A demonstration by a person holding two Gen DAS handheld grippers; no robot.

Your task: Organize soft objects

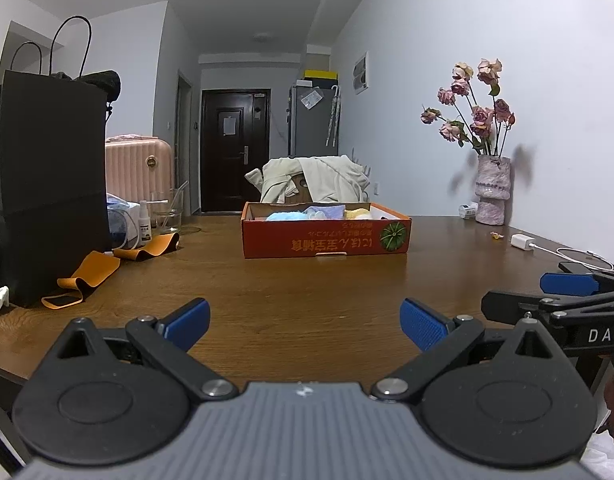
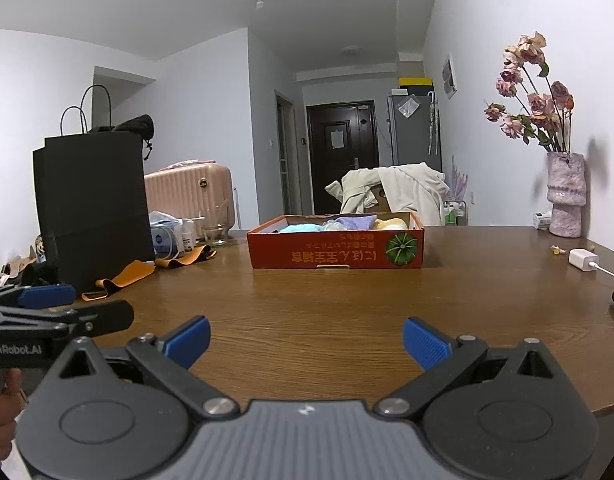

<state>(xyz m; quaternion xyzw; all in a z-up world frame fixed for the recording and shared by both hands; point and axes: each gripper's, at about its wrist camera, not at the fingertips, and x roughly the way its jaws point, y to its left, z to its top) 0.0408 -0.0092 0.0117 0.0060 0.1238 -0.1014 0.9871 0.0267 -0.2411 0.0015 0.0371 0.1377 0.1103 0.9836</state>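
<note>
An orange cardboard box (image 1: 327, 240) (image 2: 335, 250) sits on the wooden table (image 1: 299, 284) (image 2: 347, 300), well ahead of both grippers. Soft cloths lie inside it: light blue (image 1: 285, 215) (image 2: 303, 227), purple (image 1: 331, 211) (image 2: 357, 222) and yellow (image 1: 357, 213) (image 2: 391, 223). My left gripper (image 1: 305, 326) stands open above the near table edge, nothing between its blue pads. My right gripper (image 2: 307, 344) is open too, level with it and holding nothing. Each gripper shows at the other view's side edge.
A black paper bag (image 1: 47, 200) (image 2: 93, 204) stands at the left, with an orange strap (image 1: 87, 276) (image 2: 127, 274), a spray bottle (image 1: 145, 222) and a glass (image 1: 169, 208) beside it. A vase of dried roses (image 1: 492, 188) (image 2: 565, 200), a white charger (image 1: 523, 242) (image 2: 583, 260) and cable are at the right.
</note>
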